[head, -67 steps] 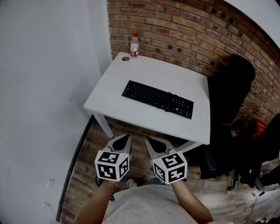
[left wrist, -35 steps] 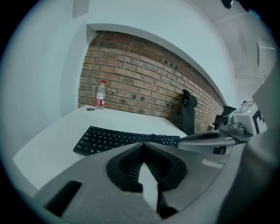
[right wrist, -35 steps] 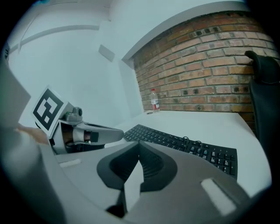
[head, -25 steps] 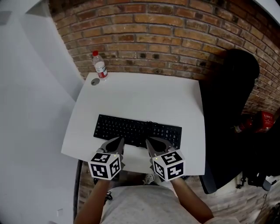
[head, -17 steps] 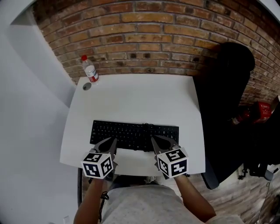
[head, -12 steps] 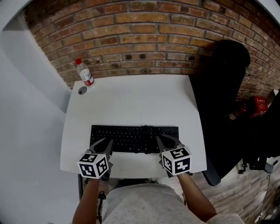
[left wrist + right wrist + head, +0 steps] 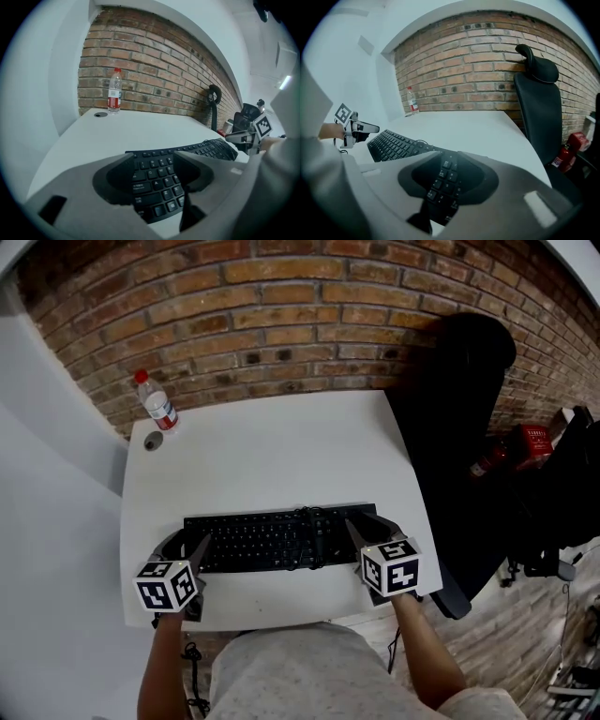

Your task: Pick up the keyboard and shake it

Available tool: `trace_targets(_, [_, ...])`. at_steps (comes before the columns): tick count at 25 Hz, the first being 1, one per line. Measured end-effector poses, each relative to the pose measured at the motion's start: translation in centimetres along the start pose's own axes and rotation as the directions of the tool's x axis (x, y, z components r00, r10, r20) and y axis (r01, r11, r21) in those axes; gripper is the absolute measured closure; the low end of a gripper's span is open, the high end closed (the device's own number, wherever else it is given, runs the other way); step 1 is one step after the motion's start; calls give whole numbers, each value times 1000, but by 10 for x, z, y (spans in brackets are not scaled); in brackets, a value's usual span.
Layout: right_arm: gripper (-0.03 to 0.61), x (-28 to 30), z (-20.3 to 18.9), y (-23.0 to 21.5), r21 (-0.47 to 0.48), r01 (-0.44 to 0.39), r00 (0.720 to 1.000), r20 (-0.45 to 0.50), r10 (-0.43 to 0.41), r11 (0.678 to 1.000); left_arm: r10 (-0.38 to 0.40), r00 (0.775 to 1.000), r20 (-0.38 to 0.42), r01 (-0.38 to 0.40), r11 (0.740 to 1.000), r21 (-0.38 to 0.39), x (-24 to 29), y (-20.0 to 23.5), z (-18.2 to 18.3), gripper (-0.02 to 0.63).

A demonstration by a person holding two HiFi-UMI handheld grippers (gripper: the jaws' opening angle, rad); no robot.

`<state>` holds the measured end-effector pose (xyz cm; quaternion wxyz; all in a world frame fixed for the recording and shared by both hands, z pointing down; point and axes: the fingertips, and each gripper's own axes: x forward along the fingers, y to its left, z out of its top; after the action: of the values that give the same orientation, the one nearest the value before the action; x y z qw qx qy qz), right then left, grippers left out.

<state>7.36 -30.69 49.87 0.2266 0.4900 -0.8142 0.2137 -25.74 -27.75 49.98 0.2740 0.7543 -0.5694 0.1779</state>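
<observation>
A black keyboard (image 7: 277,538) lies flat near the front edge of the white table (image 7: 272,460). My left gripper (image 7: 188,545) hovers at the keyboard's left end, and its jaws have just been opening. In the left gripper view the keyboard's (image 7: 199,149) keys show through the gap of the left gripper (image 7: 153,157), with no pad touching them. My right gripper (image 7: 368,521) is at the keyboard's right end. Its jaws have also just been opening, to a narrower gap. The right gripper (image 7: 447,153) frames the number pad of the keyboard (image 7: 393,143) without pressing on it.
A clear water bottle (image 7: 157,407) with a red cap stands at the table's far left corner, next to a round cable hole (image 7: 152,441). A black office chair (image 7: 450,418) stands right of the table, a red extinguisher (image 7: 525,442) beyond it. A brick wall is behind.
Both grippers have moved apart from the keyboard's middle to its two ends and sunk closer to it. Their jaws, shut before, now stand apart.
</observation>
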Motion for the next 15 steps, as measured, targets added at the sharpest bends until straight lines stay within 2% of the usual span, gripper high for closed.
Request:
trace_targets(3, [436, 0, -6, -12, 2, 37, 999, -20, -37, 999, 1, 1000, -13, -1, 1000, -15, 6, 15, -2, 319])
trace_targets(6, [405, 1, -11, -21, 12, 62, 997, -41, -61, 998, -20, 999, -36, 19, 999, -39, 12, 24, -5, 244])
trace_targets(11, [350, 2, -15, -33, 41, 70, 995, -75, -67, 997, -66, 995, -80, 61, 996, -66, 23, 22, -12, 189])
trace_targets(15, [264, 9, -20, -40, 98, 51, 993, -113, -40, 994, -93, 990, -108, 84, 993, -85, 30, 21, -15, 168])
